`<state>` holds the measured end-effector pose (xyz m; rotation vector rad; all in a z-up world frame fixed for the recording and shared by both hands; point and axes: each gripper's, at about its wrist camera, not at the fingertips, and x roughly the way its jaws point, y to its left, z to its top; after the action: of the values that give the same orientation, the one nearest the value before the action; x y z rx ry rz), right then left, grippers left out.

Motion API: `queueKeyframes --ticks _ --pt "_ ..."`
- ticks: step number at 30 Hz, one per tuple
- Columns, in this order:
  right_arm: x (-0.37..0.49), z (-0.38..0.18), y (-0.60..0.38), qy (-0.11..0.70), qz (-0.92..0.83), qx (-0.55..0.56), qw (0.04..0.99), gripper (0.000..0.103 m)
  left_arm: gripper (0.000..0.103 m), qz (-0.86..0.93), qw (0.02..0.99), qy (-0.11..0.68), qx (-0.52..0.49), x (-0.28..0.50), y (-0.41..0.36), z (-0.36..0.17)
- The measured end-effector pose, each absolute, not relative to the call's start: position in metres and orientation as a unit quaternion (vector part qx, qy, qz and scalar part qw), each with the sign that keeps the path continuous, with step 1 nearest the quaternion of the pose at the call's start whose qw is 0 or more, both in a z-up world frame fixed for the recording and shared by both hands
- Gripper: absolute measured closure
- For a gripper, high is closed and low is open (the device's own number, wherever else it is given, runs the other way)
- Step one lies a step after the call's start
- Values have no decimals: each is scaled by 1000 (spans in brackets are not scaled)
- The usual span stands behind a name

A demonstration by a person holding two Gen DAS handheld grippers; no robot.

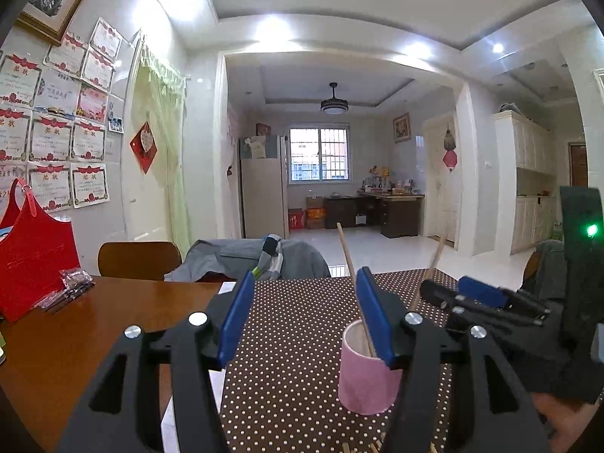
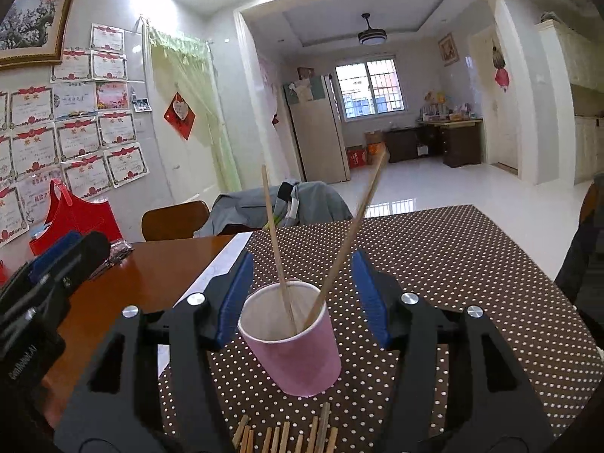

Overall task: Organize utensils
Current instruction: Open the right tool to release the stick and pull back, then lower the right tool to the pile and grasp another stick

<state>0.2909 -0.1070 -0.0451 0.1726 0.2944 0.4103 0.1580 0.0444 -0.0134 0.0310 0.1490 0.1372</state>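
Pink cup [image 2: 290, 339] | loose chopsticks [image 2: 287, 438]: right view only | both tools spread, empty

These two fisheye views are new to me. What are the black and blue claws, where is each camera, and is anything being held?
Each picture comes from a camera mounted on a hand-held two-finger gripper, looking forward along its blue-padded fingers; a person carries one in each hand. In the left wrist view the left gripper stands open with nothing between its pads, and the right gripper shows at the side. In the right wrist view the right gripper is open around the pink paper cup, its pads clear of it. Two wooden chopsticks stand in the cup. It sits on a brown white-dotted tablecloth, with more wooden sticks lying near the bottom edge. Nothing is held.
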Motion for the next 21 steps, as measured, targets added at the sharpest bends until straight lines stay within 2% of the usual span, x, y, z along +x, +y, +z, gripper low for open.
queueKeyframes --ticks 5,10,14,19,21 --pt "274 -40 -124 142 192 80 968 48 47 67 993 99 18 147 40 -17" --pt "257 -48 -144 165 185 71 966 48 47 47 985 163 20 141 36 -31" --pt "246 -61 -157 198 184 63 961 46 47 16 967 254 23 142 33 -53" --pt "239 -87 -158 271 194 34 942 46 47 -13 927 375 23 146 27 -94" --pt "240 -102 -155 314 202 19 927 45 47 -19 916 401 23 146 27 -106"
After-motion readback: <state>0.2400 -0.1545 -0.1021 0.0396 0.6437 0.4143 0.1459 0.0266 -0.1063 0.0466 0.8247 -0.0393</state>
